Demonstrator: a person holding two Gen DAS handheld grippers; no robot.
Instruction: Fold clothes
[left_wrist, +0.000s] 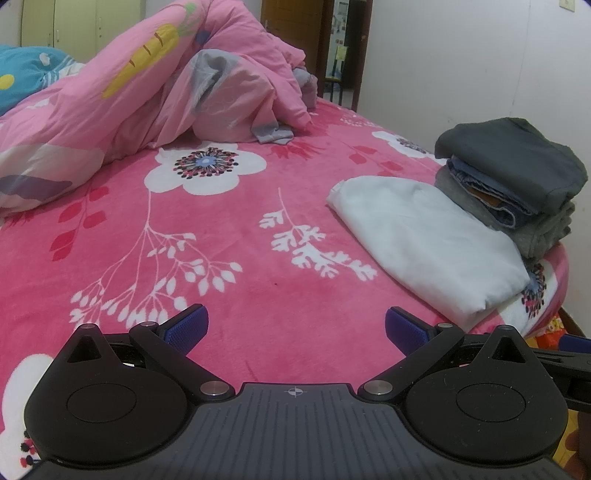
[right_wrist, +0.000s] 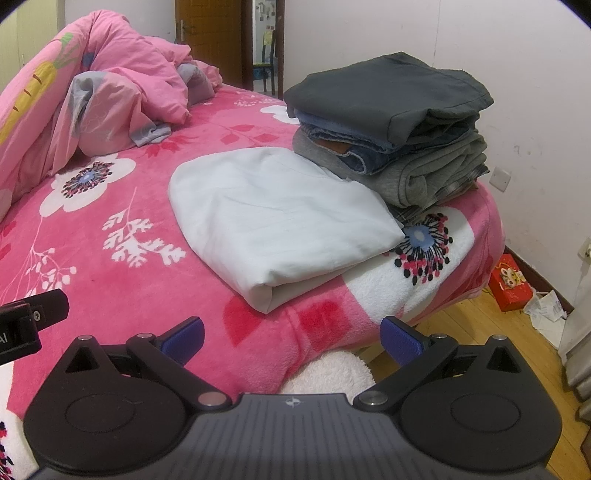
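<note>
1. The white garment (right_wrist: 273, 218) lies folded into a flat packet on the bed (right_wrist: 122, 288), near its right edge. This fold looks finished.
2. Just beyond it, touching its far right side, stands a stack of folded clothes (right_wrist: 391, 125): a dark grey piece on top, denim beneath, lighter grey knit and something checked at the bottom. It reads as finished work.
3. The left gripper (left_wrist: 295, 328) hovers over bare bedspread with its jaws spread wide and nothing between them.
4. The right gripper (right_wrist: 291, 336) sits at the near edge of the bed, likewise wide apart and empty, just short of the white garment.
5. At the far left, a pink duvet (left_wrist: 147, 85) lies crumpled; it is bedding, probably outside the task.
6. No unfolded garment is visible, so the task looks nearly done. What is probably left is placing the white garment on the stack.
</note>
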